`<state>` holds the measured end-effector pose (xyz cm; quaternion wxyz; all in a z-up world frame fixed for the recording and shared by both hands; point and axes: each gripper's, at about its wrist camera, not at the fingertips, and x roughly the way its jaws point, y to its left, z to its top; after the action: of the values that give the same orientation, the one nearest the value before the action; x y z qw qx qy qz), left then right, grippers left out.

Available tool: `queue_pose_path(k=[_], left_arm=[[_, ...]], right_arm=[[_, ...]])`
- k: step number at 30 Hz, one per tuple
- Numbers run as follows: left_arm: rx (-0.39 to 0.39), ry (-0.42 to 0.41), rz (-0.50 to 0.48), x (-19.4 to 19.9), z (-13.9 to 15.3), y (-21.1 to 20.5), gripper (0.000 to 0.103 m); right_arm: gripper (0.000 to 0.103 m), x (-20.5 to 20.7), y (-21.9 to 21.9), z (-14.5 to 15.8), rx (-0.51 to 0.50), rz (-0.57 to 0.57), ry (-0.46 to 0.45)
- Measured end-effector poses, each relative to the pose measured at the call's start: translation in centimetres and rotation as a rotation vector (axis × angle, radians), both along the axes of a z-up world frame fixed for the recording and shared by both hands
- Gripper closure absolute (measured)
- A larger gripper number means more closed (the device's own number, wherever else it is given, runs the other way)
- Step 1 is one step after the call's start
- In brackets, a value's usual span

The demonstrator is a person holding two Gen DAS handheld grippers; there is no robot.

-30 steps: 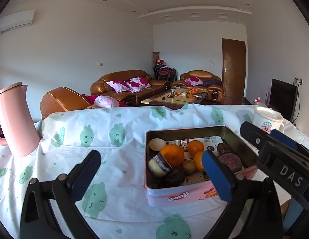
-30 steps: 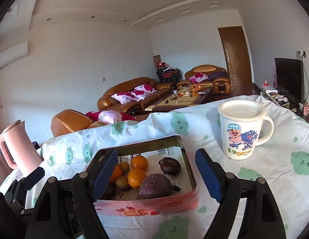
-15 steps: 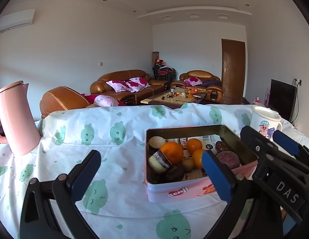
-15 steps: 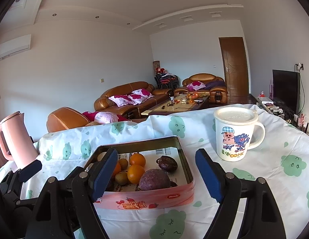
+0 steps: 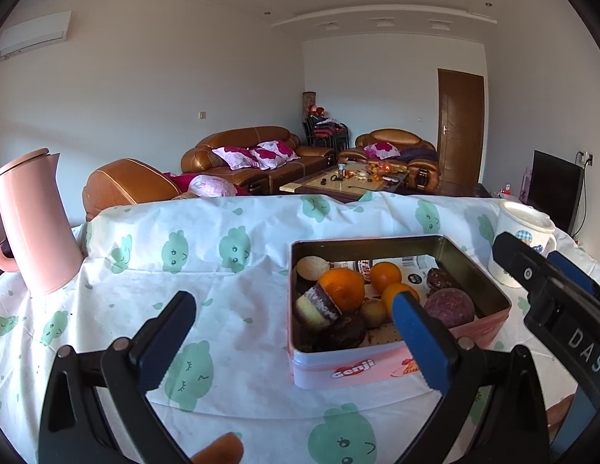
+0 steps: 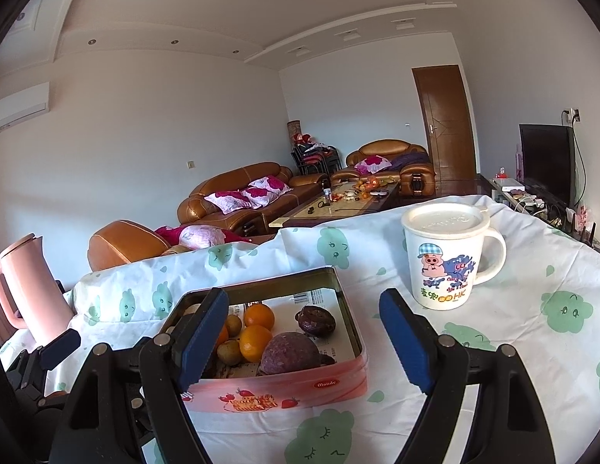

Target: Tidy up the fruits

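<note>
So the fruits (image 6: 257,328) sit in the pink tin (image 6: 284,386) on the desk (image 6: 532,348), just ahead of the right gripper (image 6: 303,342), which looks nearer. Left gripper (image 5: 292,332) hangs left of it. Both are spread wide, holding nothing.

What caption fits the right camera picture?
Open tongs hover before a pink tin of fruit, beside a piggy mug.

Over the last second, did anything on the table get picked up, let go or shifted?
Nothing was taken hold of or let go. Only the right wrist view shifted a little, so the tin and mug sit lower in it. Left tongs and right tongs stayed open and empty. The fruit, mug and pink jug kept their places.
</note>
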<state>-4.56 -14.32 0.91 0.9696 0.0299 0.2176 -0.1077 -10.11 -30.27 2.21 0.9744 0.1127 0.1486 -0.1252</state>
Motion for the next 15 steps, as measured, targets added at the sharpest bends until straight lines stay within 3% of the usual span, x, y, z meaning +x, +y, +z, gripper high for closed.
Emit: queue_pose_path(k=[15], left_arm=[[-0.005,0.013,0.006,0.21,-0.12,0.12,0.000]], right_arm=[[0.021,-0.05,0.09,0.06,-0.010,-0.009,0.001]])
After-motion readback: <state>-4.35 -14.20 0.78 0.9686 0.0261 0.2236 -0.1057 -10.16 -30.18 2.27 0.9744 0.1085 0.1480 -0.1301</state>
